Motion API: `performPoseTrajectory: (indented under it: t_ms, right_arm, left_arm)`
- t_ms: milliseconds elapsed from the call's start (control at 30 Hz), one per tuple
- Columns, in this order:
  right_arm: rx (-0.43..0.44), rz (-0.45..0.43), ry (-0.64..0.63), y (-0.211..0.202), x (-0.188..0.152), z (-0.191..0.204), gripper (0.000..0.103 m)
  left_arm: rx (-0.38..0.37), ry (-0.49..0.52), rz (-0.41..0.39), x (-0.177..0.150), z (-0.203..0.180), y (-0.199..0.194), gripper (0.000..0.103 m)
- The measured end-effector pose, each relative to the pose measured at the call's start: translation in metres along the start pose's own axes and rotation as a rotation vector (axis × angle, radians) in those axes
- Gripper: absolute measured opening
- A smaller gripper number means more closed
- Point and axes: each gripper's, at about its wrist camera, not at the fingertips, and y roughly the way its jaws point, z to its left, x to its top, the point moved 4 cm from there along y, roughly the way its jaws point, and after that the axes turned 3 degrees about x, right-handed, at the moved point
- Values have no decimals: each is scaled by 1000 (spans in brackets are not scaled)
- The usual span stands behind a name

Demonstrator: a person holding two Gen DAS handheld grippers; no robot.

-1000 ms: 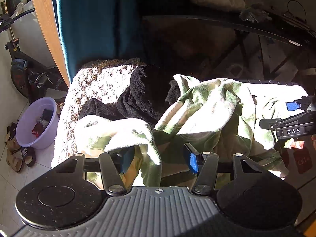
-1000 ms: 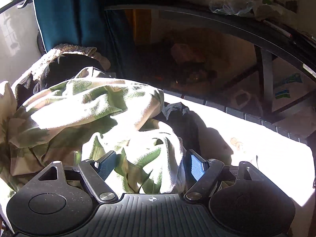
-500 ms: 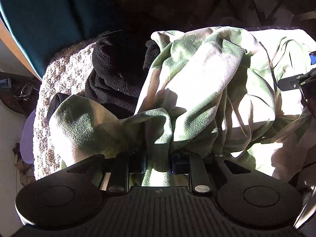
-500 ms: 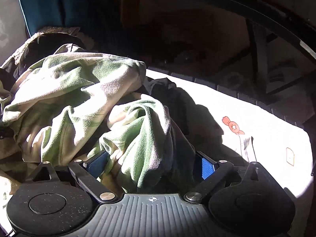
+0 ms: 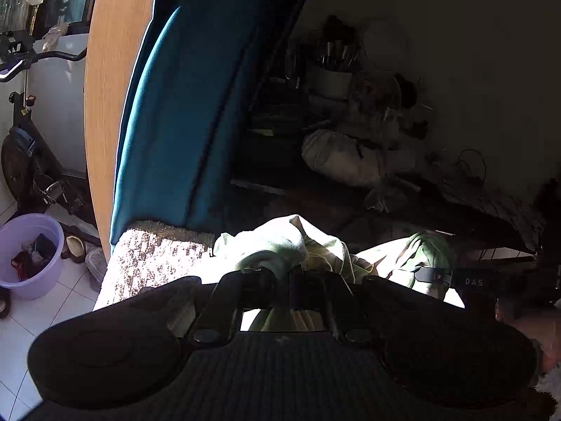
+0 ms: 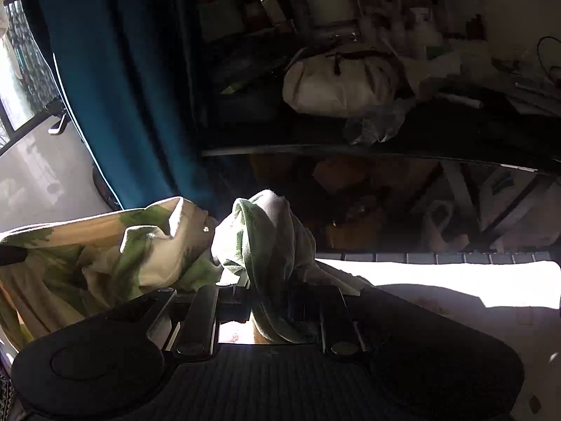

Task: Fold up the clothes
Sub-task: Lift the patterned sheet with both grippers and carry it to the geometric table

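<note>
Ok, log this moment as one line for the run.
step: lift garment | left gripper: shut on green camo garment | right gripper: shut on green camo garment | garment: bunched, raised between grippers | fold: not begun

In the left wrist view, the garment (image 5: 291, 245) bunches just ahead of the left claw (image 5: 284, 280), pinched between its fingers. The right claw (image 5: 434, 275) lies to its right, also on the garment. A curtain (image 5: 182, 122) hangs behind and left; a basin (image 5: 31, 245) sits on the floor far left. Beyond the right claw (image 6: 270, 294), a bag (image 6: 333, 84) rests on a table (image 6: 385, 147).
</note>
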Motion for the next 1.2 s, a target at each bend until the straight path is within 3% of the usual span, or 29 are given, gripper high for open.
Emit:
performPoseTrajectory:
  t_ms: [200, 333, 500, 667, 833, 1000, 1200]
  right_arm:
    - [3, -149, -23, -72, 50, 10, 16]
    - [-56, -220, -12, -125, 70, -6, 16]
    - [-180, -278, 5, -196, 71, -33, 16]
    - [-296, -322, 27, -264, 60, -69, 16]
    - [-356, -420, 92, -331, 40, -126, 16]
    - [-366, -510, 163, -409, 5, -215, 15]
    - [-420, -549, 205, -539, -43, -341, 15]
  left_arm:
    - [-141, 5, -189, 52, -38, -31, 7]
    - [-286, 19, -232, 64, -78, -28, 7]
    - [-469, 35, -281, 79, -129, -24, 7]
    - [-617, 38, -236, 73, -199, -13, 7]
    - [-694, 150, -211, 56, -287, -20, 7]
    - [-747, 171, -215, 34, -392, -31, 7]
    - [-879, 188, -175, 0, -563, -42, 7]
